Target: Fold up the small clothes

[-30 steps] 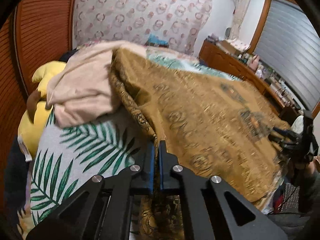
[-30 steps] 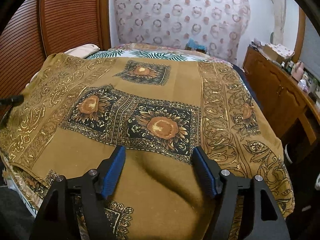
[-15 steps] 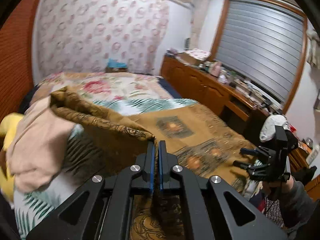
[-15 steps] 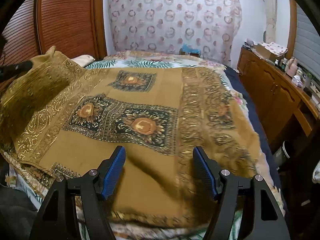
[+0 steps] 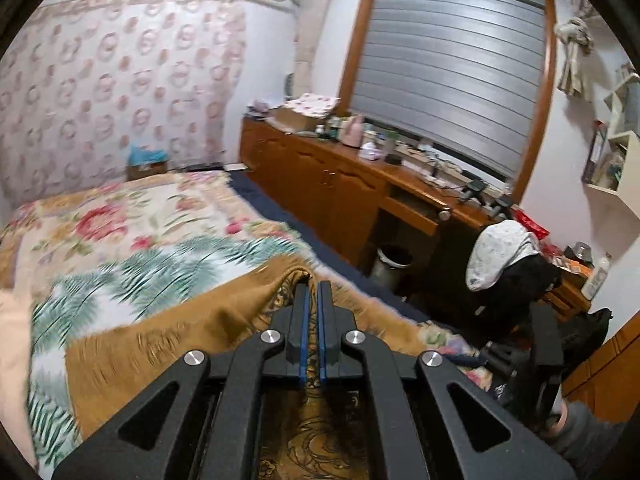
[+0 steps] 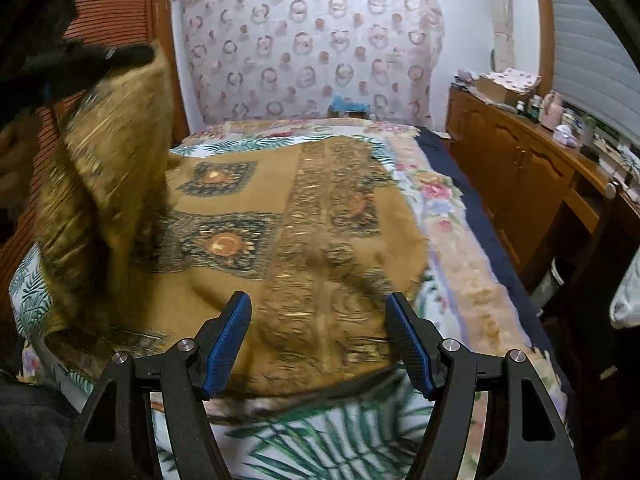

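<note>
A mustard-brown patterned cloth (image 6: 320, 240) with dark floral squares lies spread on the bed. My left gripper (image 5: 311, 292) is shut on an edge of the cloth (image 5: 200, 328) and holds that corner lifted; in the right wrist view it shows as a raised flap (image 6: 112, 152) at the left, under the left gripper (image 6: 100, 56). My right gripper (image 6: 318, 320) is open and empty, hovering just above the cloth's near edge.
The bed has a palm-leaf and floral cover (image 5: 132, 232). A long wooden sideboard (image 5: 344, 184) with clutter runs along the right wall under a shuttered window. A waste bin (image 5: 390, 264) stands beside the bed. A wooden slatted door (image 6: 116, 16) is at left.
My left gripper has swung up and to the right, carrying the cloth's edge over toward the right side. The cloth's right part has drawn in on the bed. My right gripper stays open.
</note>
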